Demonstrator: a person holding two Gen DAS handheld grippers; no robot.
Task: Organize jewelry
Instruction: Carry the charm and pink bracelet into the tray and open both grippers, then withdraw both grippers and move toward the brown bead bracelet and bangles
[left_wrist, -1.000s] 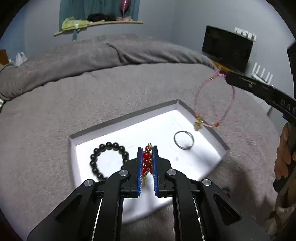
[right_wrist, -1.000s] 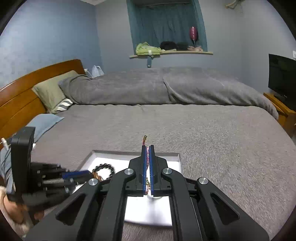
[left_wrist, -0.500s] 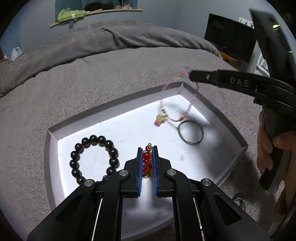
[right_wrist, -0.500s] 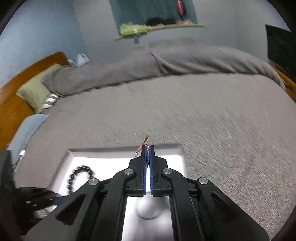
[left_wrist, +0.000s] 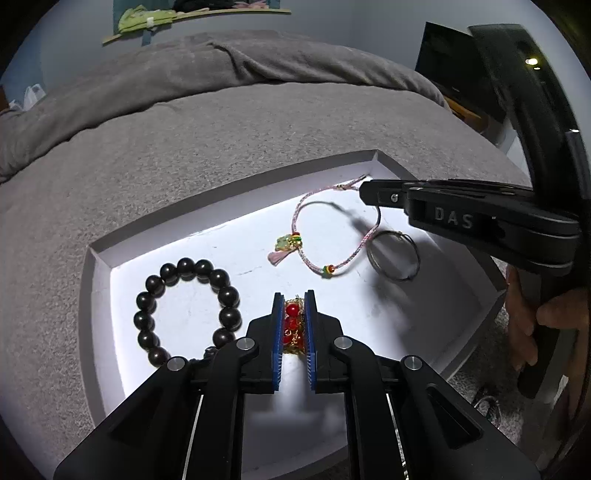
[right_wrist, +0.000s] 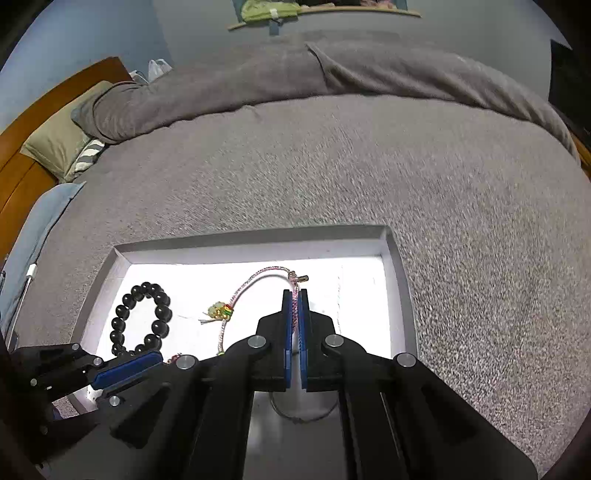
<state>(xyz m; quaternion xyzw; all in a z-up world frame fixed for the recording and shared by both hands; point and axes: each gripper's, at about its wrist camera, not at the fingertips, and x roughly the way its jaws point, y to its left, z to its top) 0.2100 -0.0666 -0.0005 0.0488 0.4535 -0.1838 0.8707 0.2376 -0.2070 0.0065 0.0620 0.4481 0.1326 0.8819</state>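
While right tool (left_wrist: 364, 192) pinches cord bracelet (left_wrist: 314, 236) onto tray (left_wrist: 99, 258), left tool (left_wrist: 293, 325) grips red beads (left_wrist: 291, 321); next: release.

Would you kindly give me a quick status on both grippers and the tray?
Left gripper shut on red bead chain. Right gripper shut on pink cord bracelet, charm on tray. Black bead bracelet, wire ring alongside.

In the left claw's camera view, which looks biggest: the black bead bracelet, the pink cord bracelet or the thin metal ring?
1. Black bead bracelet and pink cord bracelet: about equal, too close to rank.
2. Thin metal ring, clearly smallest.
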